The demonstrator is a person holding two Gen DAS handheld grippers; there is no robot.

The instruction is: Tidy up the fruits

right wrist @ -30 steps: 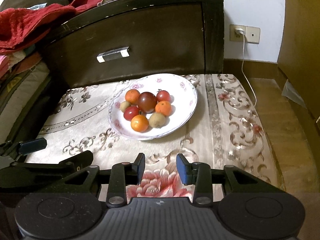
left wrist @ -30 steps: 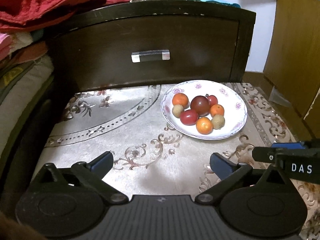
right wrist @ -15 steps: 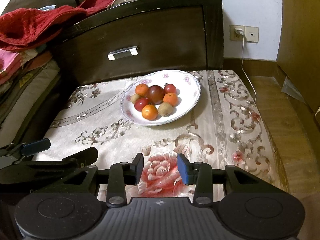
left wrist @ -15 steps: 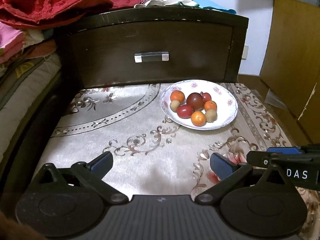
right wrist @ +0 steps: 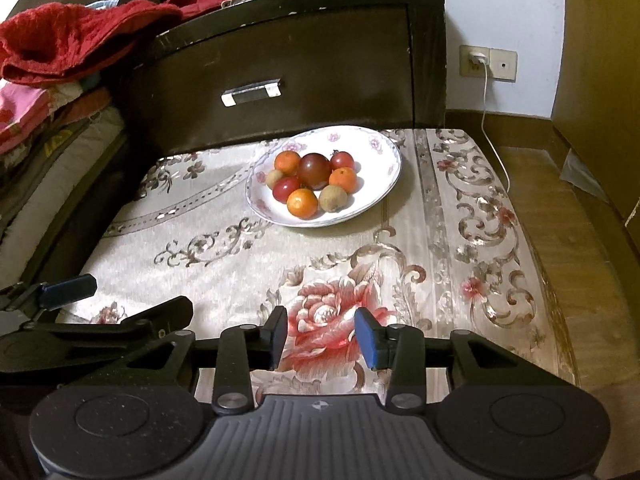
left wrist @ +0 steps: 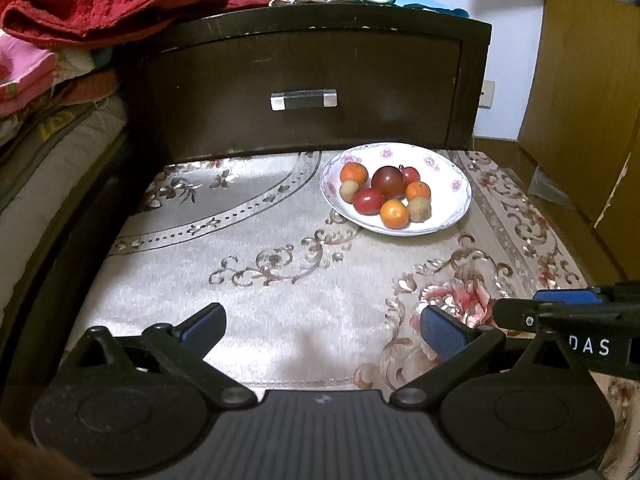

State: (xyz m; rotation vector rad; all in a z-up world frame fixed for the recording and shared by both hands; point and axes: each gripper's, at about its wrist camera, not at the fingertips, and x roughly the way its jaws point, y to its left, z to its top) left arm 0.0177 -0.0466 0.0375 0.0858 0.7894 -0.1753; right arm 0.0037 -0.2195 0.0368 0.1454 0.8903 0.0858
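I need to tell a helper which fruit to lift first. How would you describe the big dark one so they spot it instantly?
Look at the floral-rimmed white plate on the patterned cloth in front of the dark wooden drawer. In the middle of its fruit pile sits the dark tomato. It is the largest piece and deep maroon-brown, unlike the orange, red and tan fruits around it.
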